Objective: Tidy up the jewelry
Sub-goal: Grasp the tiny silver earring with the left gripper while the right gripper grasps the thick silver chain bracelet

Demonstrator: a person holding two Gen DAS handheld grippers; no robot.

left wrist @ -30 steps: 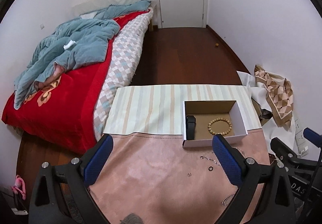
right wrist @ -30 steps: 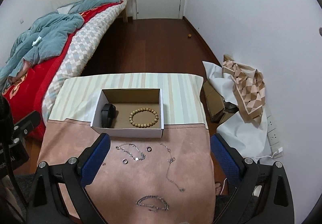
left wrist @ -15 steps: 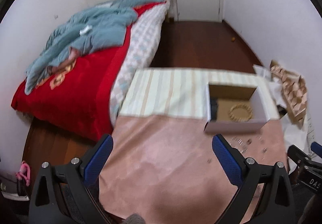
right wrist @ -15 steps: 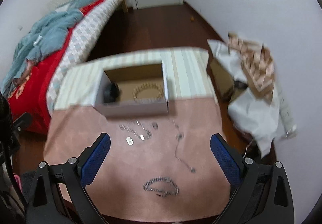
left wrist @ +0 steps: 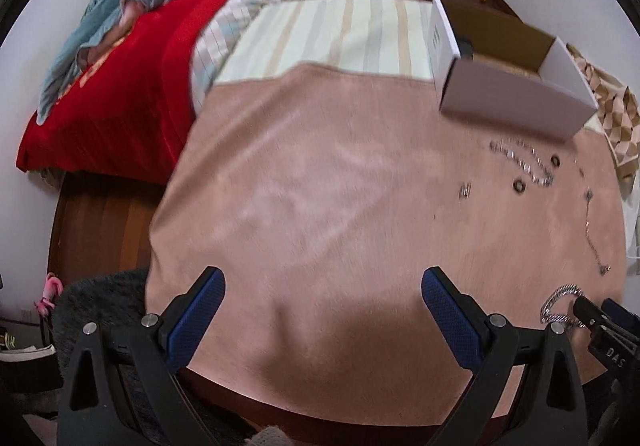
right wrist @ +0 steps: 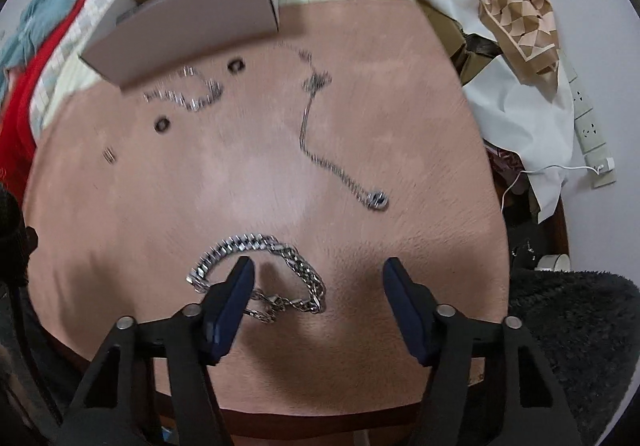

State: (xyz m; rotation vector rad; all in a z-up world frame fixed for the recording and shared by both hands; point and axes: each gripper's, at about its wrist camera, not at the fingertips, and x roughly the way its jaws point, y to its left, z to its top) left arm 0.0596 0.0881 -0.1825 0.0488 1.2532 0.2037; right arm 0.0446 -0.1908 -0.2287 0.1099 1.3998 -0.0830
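A shiny metal chain bracelet [right wrist: 260,274] lies on matt, napped pink cloth [right wrist: 248,173] beside a cardboard box [right wrist: 192,21].

White letters "DAS" stand on the black body of the right hand-held gripper [left wrist: 612,330], seen just right of the left one; nothing else is legible.

Pink cloth [right wrist: 256,173]; silver chain [right wrist: 256,242]; blue-padded tool [right wrist: 319,286]

Soft, even indoor light, fairly bright — no glare. Motion blur smears the white box [left wrist: 508,101] and small chains [right wrist: 188,93]; the heavy bracelet [right wrist: 260,270] stays sharper. Faint shadows under the fingers [right wrist: 236,298]. Strong fisheye bending, black vignette corners.
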